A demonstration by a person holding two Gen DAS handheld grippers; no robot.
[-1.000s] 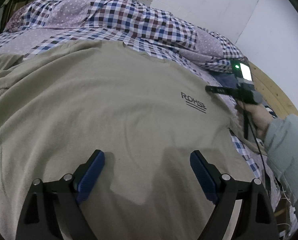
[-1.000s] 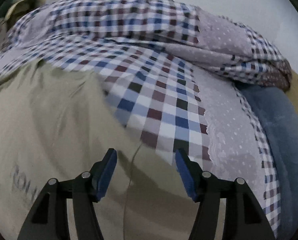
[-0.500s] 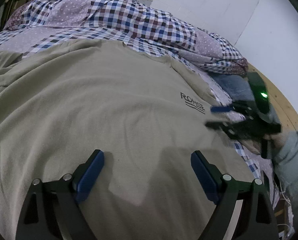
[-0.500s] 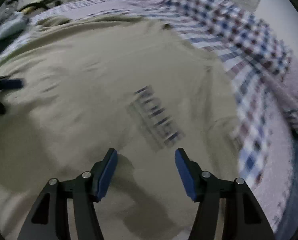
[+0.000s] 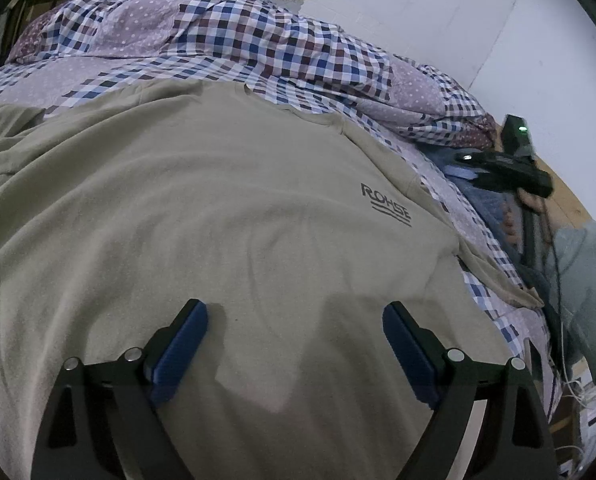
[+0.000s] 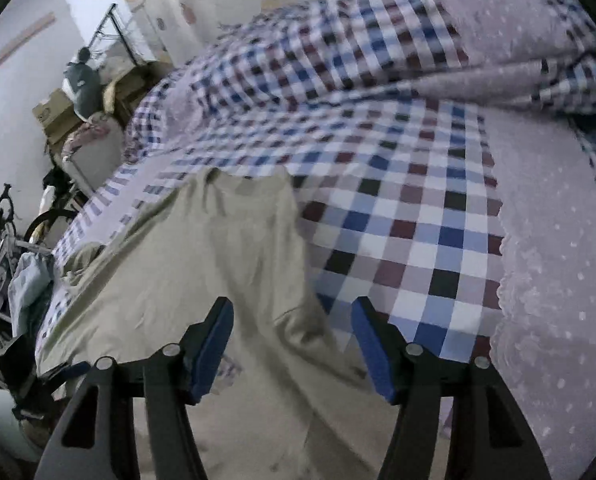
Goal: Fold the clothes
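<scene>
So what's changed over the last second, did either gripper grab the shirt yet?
No grab. The right gripper swung from the checked bedspread across the shirt's logo and back to the sleeve side of the beige T-shirt, jaws open throughout. The left gripper stayed open over the shirt's lower part; the shirt lies spread as before.

The bunched checked quilt walls off the bed's far side; checked sheet right of the khaki T-shirt lies flat and passable.
</scene>
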